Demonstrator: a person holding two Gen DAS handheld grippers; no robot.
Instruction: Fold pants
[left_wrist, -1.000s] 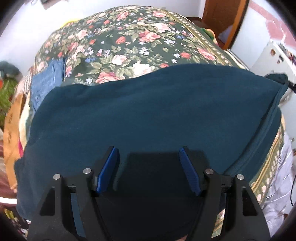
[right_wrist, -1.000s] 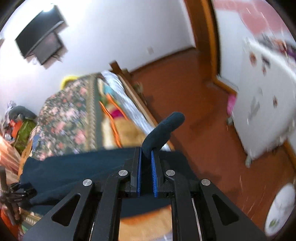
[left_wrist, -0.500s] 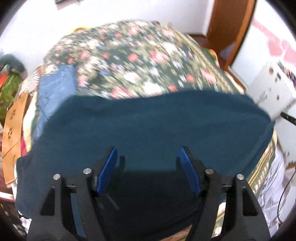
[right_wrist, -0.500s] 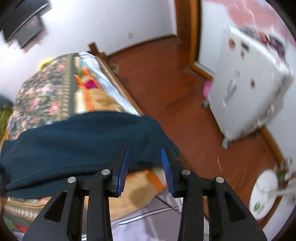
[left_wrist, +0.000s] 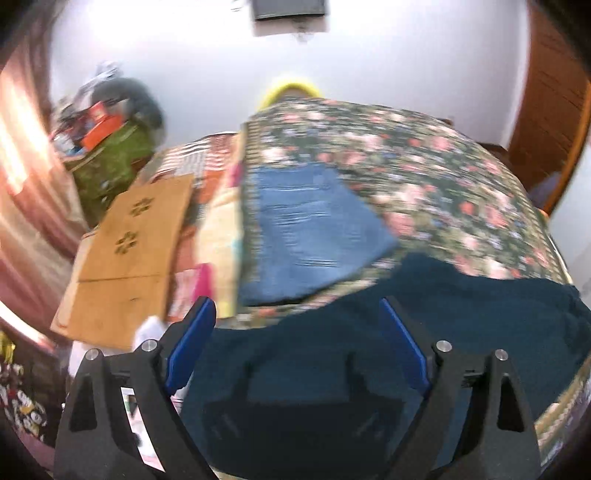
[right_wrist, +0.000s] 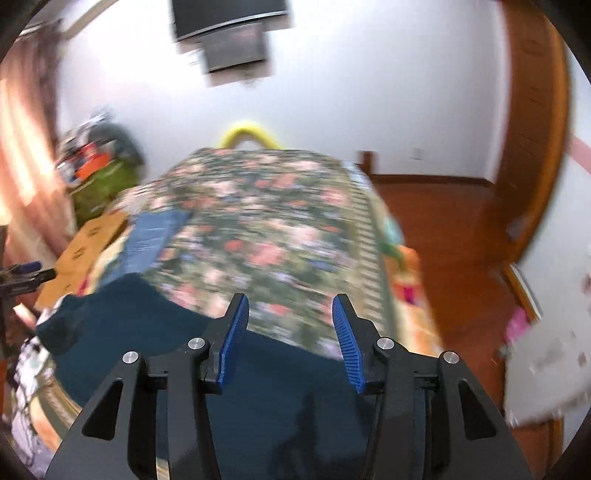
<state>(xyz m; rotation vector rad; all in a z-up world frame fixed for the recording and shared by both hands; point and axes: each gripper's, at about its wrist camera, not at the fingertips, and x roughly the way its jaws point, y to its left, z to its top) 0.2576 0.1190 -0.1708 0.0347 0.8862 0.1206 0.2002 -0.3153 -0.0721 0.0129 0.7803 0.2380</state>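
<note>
The dark teal pants (left_wrist: 461, 332) lie folded flat on the near end of the floral bedspread (left_wrist: 424, 177). They also show in the right wrist view (right_wrist: 140, 332). My left gripper (left_wrist: 295, 332) is open and empty above the near part of the pants. My right gripper (right_wrist: 290, 325) is open and empty, raised over the pants' near edge and the bedspread (right_wrist: 266, 229). The left gripper (right_wrist: 26, 275) shows at the far left of the right wrist view. Both views are blurred by motion.
Folded blue jeans (left_wrist: 310, 229) lie on the bed beyond the teal pants, also seen in the right wrist view (right_wrist: 151, 236). A brown cardboard sheet (left_wrist: 125, 251) lies left of the bed. A wooden door (right_wrist: 532, 122) and wood floor (right_wrist: 443, 229) are at right.
My right gripper let go of the teal pants and opened. Both grippers tilted up and back, so the views now show the wall and the far end of the bed.
</note>
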